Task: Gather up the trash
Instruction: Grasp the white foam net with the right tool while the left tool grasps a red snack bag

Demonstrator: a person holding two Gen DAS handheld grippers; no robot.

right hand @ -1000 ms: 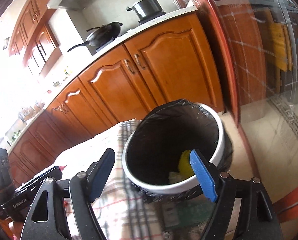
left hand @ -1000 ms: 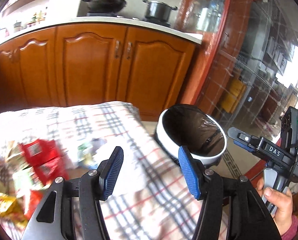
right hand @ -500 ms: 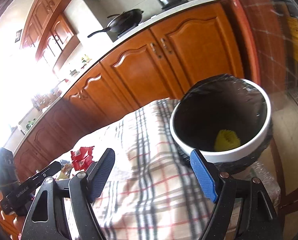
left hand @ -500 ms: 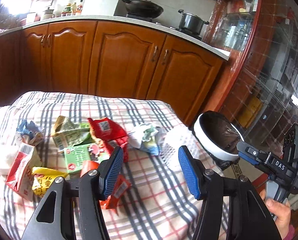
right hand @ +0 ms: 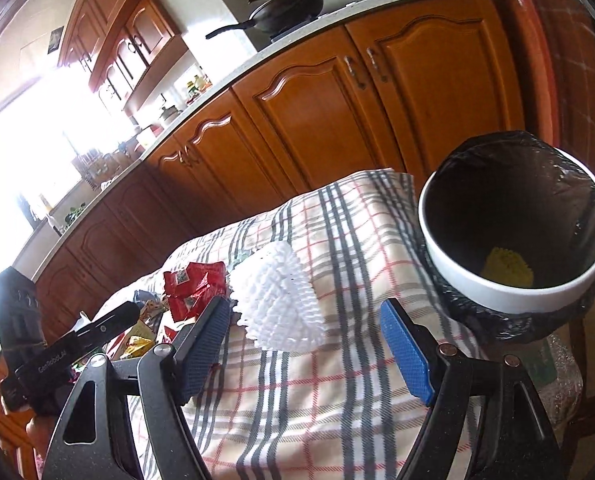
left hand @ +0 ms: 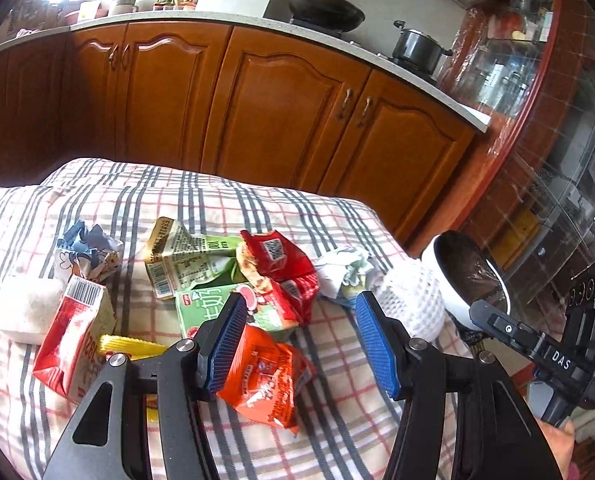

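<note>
Several pieces of trash lie on the plaid tablecloth: an orange wrapper, a red packet, green cartons, a red-white carton, a crumpled blue-white paper and a white foam net. My left gripper is open and empty just above the orange wrapper. My right gripper is open and empty just in front of the foam net. A white bin with a black liner stands at the table's right end, with a yellow scrap inside.
Wooden kitchen cabinets run behind the table, with a wok and a pot on the counter. A glass cabinet stands at the right. The bin also shows in the left wrist view.
Both grippers swung left from the bin towards the trash on the table. The left now hangs over the wrappers; the right now faces the foam net. Both stayed open.
</note>
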